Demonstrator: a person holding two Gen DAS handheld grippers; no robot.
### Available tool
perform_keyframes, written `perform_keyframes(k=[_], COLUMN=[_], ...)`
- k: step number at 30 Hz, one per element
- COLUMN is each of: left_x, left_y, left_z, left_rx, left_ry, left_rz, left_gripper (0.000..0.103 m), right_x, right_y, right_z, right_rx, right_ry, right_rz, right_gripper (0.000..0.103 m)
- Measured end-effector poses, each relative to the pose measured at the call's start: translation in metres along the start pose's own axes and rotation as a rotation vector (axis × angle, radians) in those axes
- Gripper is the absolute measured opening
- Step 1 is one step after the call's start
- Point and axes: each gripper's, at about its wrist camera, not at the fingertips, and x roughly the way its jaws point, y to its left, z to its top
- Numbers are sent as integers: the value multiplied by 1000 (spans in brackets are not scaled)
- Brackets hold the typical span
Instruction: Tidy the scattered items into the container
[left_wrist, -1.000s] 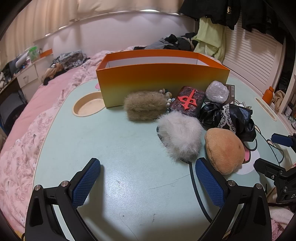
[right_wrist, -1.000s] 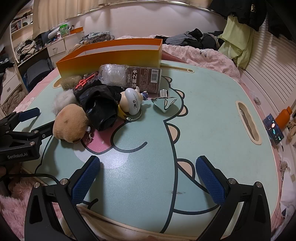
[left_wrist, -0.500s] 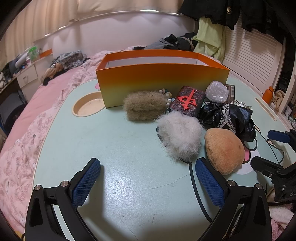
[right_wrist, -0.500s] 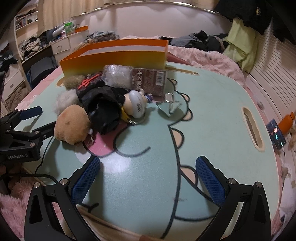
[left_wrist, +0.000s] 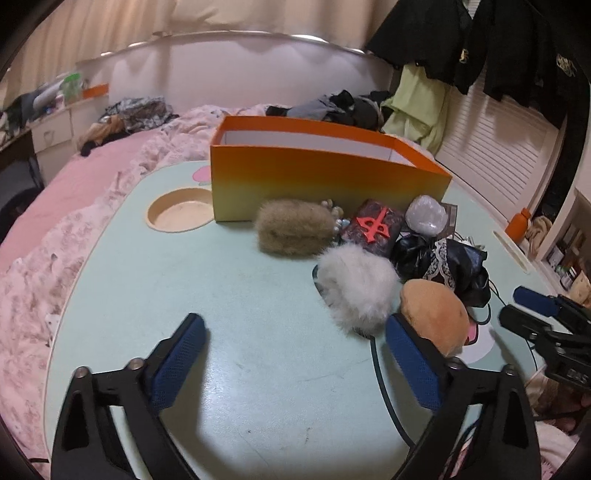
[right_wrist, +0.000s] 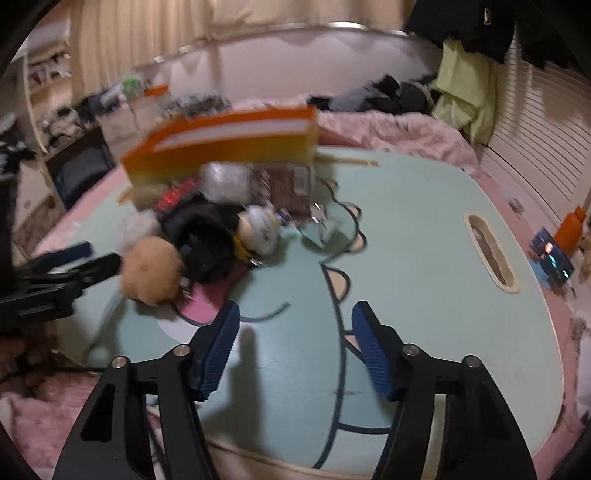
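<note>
Pale green and printed with a cartoon figure, the table (left_wrist: 155, 288) sits on a bed with pink bedding (left_wrist: 55, 206), clothes piled behind it. An orange box (left_wrist: 325, 173), open at the top with a white inside, stands toward the far side of the table. Just in front of it lies a brown furry piece (left_wrist: 291, 230), touching or nearly touching the box wall. Beside that lies a dark case with a red emblem (left_wrist: 375, 229), and a crumpled clear wrap (left_wrist: 426, 219) sits next to it by the box's right corner. Nearer the camera lie a white fluffy piece (left_wrist: 356, 288), a tan plush ball (left_wrist: 434, 315) and a black lace-trimmed bundle (left_wrist: 447, 264), all crowded together. In the right wrist view, which is blurred, a small white figure (right_wrist: 260, 229) rests against the black bundle.

The left tool (left_wrist: 295, 354) hangs over bare table, its jaws having just closed a little; they stand wide with nothing between them, the right finger just beside the tan ball. The right tool (right_wrist: 295, 339) has also just been closing; its jaws stand partly apart over the table's printed outline, gripping nothing.
</note>
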Motion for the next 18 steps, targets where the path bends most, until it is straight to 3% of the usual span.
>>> perform_keyframes(k=[5, 8, 15, 16, 18], left_x=[1, 1, 2, 2, 2], left_y=[-2, -2, -3, -3, -3], left_z=[0, 0, 0, 0, 0], left_rx=[16, 23, 41, 41, 40], left_ry=[-1, 2, 7, 6, 6], left_rz=[-6, 0, 12, 12, 10], left_gripper=[88, 88, 88, 88, 88], right_x=[-11, -3, 29, 34, 32], right_y=[38, 45, 54, 54, 54], right_z=[10, 26, 46, 45, 43], right_rx=[-174, -168, -166, -166, -159], right_ry=[-74, -91, -67, -48, -52], right_rz=[70, 62, 110, 125, 140], right_gripper=[61, 61, 41, 29, 24])
